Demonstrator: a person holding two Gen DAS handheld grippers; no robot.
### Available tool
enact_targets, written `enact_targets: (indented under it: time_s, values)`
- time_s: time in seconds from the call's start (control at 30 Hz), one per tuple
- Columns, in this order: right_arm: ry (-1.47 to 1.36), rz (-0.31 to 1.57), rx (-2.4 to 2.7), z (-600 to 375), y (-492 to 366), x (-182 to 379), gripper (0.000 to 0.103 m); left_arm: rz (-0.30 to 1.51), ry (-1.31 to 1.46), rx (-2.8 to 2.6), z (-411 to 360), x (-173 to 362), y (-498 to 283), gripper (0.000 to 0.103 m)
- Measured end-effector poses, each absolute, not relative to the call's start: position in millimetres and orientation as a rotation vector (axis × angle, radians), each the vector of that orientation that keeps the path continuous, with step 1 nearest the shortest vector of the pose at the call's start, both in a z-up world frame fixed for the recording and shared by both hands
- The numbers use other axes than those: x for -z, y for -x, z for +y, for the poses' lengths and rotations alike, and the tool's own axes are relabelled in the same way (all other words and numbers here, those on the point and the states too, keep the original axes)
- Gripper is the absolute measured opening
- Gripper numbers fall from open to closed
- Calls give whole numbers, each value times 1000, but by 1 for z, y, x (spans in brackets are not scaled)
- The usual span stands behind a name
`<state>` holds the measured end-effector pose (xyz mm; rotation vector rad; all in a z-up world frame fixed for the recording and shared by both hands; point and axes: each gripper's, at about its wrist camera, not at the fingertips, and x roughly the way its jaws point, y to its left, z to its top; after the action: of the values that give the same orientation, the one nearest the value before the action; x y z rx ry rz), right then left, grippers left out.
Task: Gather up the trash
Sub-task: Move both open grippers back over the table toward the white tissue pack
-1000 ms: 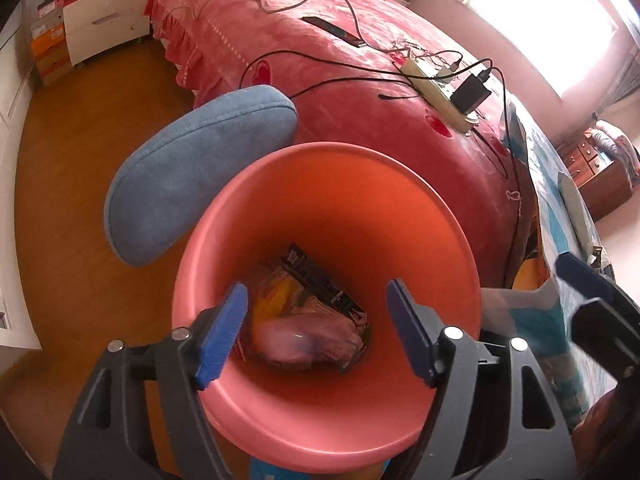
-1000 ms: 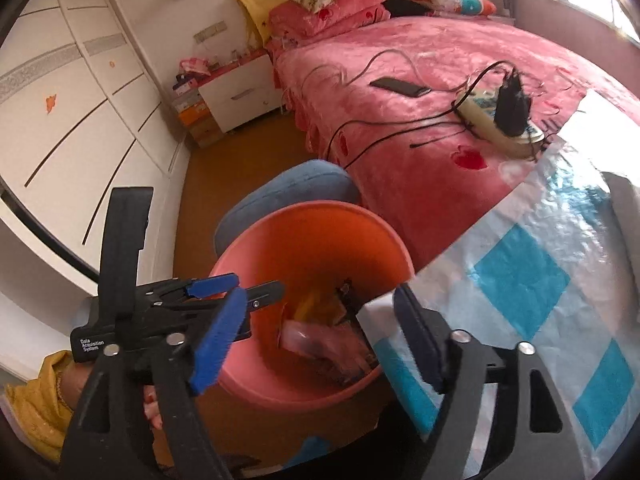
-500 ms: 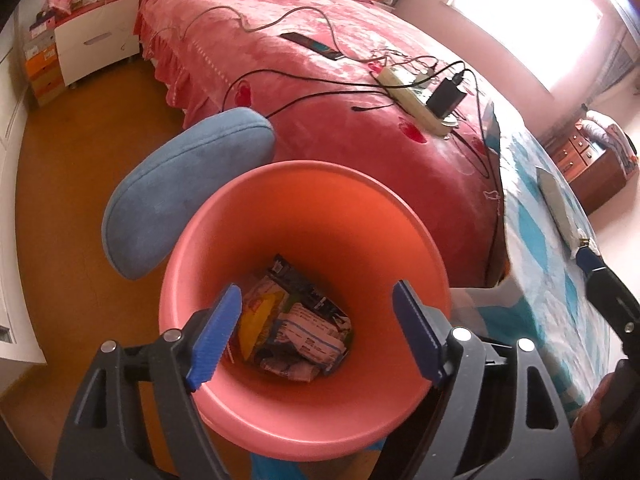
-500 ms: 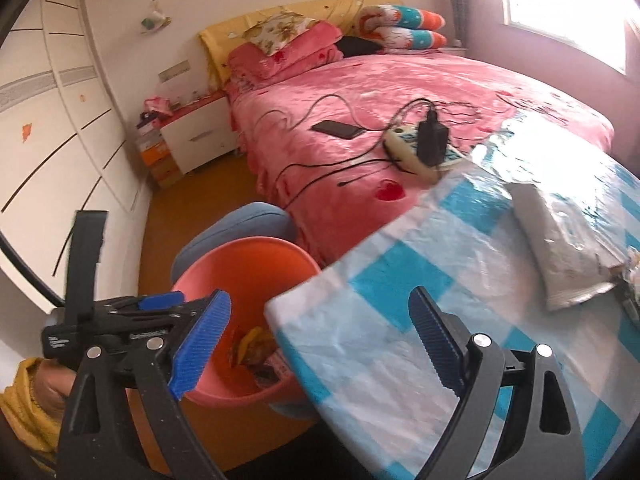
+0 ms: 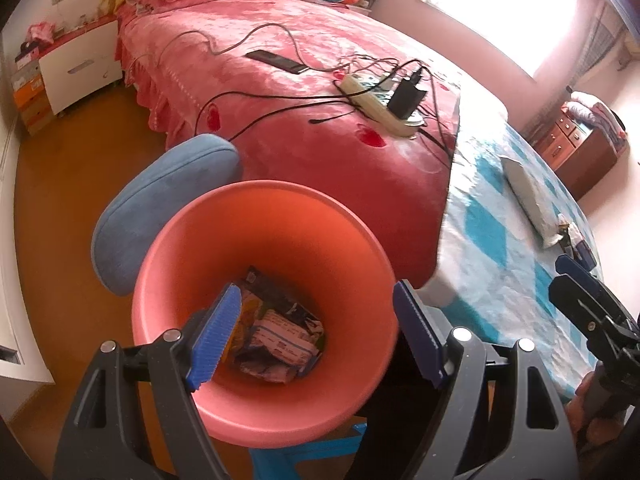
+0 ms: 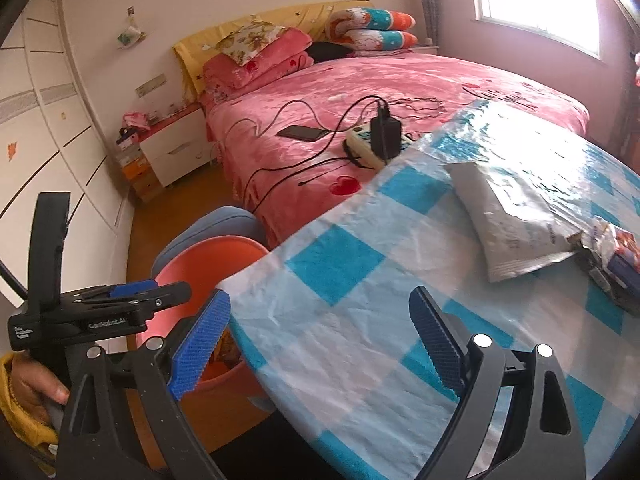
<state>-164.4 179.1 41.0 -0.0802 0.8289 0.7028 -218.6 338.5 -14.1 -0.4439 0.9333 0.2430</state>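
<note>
The left hand-held gripper (image 5: 316, 334) hangs above the bin (image 5: 264, 420) with jaws apart and nothing between them; wrappers (image 5: 276, 344) lie at the bottom, so that load looks dropped. The bin sits just beside the desk (image 6: 360, 320), likely to keep trips short. The right hand-held gripper (image 6: 320, 340) is wide and empty over the desk, facing the grey bag (image 6: 512, 220) and scraps (image 6: 612, 248), probably next.

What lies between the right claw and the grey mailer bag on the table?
Only bare blue-and-white checked tablecloth lies between the open right claw and the grey mailer bag, seen in the right wrist view.
</note>
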Motion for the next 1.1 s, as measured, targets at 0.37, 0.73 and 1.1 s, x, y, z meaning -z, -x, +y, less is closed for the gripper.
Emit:
enact_targets:
  time_s: [0.37, 0.73, 1.1]
  values:
    - [31, 810, -662, 142, 161, -47, 90, 942, 389, -215, 305, 3, 203, 79]
    - [13, 777, -608, 109, 153, -51, 90, 954, 330, -178, 267, -5, 188, 79]
    - [-39, 771, -558, 72, 141, -50, 90, 977, 269, -146, 235, -7, 176, 79]
